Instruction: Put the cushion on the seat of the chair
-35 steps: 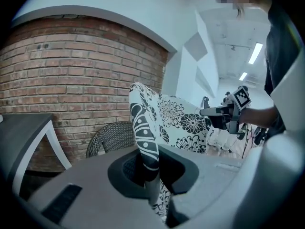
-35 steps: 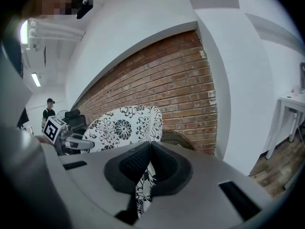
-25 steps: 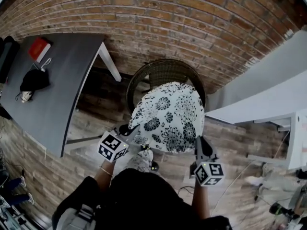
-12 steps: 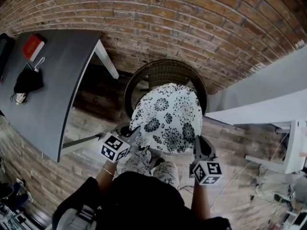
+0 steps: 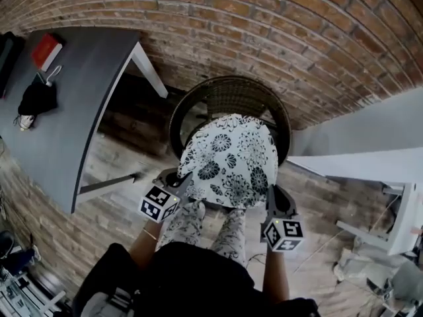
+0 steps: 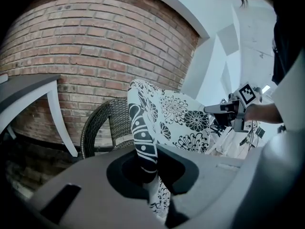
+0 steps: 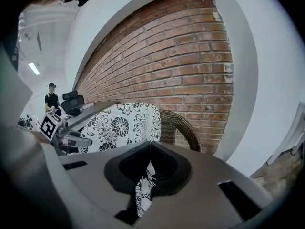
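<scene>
The cushion (image 5: pixel 230 164) is gripped along its near edge, left corner clenched in the left tongs (image 5: pixel 176 178), right corner in the right tongs (image 5: pixel 272 198) (neither nearer), and is held over the wicker chair (image 5: pixel 228 92) just beyond.

An office-like room is indicated by a brick wall (image 5: pixel 264 18) at 12 o'clock, a grey desk (image 5: pixel 73 111) at 10 o'clock, plank flooring (image 5: pixel 125 157) and a ceiling strip light (image 7: pixel 34 68).

Printed cloth cushion (image 5: pixel 231 160), woven wicker chair (image 5: pixel 228 92), rough brick wall (image 5: pixel 297 32)
</scene>
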Action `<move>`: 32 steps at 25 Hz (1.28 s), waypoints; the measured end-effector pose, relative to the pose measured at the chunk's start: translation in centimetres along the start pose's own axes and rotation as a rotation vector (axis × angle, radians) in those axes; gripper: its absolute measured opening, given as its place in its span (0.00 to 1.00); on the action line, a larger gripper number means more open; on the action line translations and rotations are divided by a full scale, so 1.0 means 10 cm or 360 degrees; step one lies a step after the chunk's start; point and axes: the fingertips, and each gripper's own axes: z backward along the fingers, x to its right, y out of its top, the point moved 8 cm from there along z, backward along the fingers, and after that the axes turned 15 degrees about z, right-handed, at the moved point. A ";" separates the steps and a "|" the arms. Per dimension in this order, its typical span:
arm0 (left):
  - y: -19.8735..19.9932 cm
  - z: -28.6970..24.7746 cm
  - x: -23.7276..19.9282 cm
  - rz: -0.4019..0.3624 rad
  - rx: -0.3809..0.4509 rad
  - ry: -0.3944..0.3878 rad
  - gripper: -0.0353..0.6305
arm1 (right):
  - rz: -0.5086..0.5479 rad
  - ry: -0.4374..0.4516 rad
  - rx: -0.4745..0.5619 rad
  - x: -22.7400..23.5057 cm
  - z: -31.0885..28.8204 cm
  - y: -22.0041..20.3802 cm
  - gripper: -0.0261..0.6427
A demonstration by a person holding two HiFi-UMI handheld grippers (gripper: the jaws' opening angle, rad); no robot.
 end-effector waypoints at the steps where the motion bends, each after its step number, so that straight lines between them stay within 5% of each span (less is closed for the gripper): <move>1: -0.03 -0.03 0.00 0.0010 -0.0002 0.0019 0.07 | 0.0013 0.0021 -0.0003 0.02 -0.05 -0.02 0.04; 10: -0.30 -0.26 0.08 0.0111 0.0011 0.0110 0.07 | 0.0081 0.0153 -0.0047 0.14 -0.38 -0.22 0.04; 32: -0.80 -0.77 -0.30 0.0179 -0.0045 0.0194 0.07 | 0.0108 0.0186 -0.0156 0.32 -0.98 -0.77 0.04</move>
